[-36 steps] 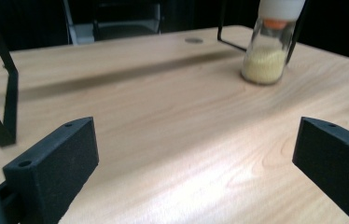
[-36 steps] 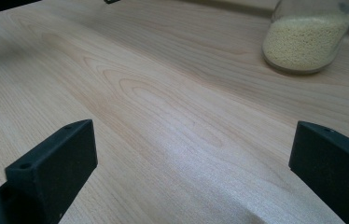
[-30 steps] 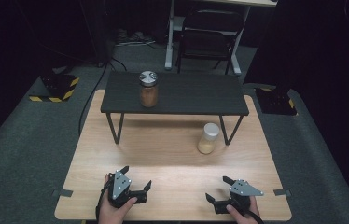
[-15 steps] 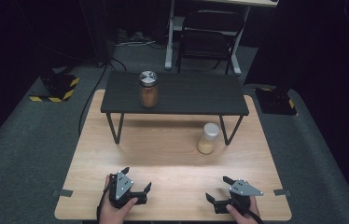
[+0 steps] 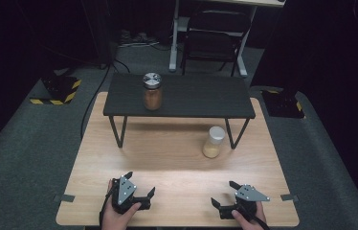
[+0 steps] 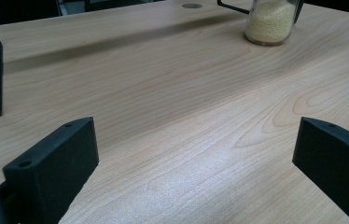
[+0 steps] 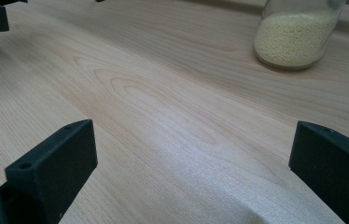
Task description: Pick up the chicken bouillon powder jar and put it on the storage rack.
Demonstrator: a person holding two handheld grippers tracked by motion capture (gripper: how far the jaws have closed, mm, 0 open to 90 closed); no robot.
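Left gripper (image 5: pixel 141 188) and right gripper (image 5: pixel 221 194): jaws spread, empty, resting at table edge; pale jar (image 5: pixel 213 142) ahead, apparently awaiting pickup.

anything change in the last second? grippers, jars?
Barely. The left gripper turned slightly in place; nothing was taken hold of or let go. The right gripper stayed near the front edge, both open and empty. The brown jar on the black shelf and the yellow-grain jar on the wooden table stayed put.
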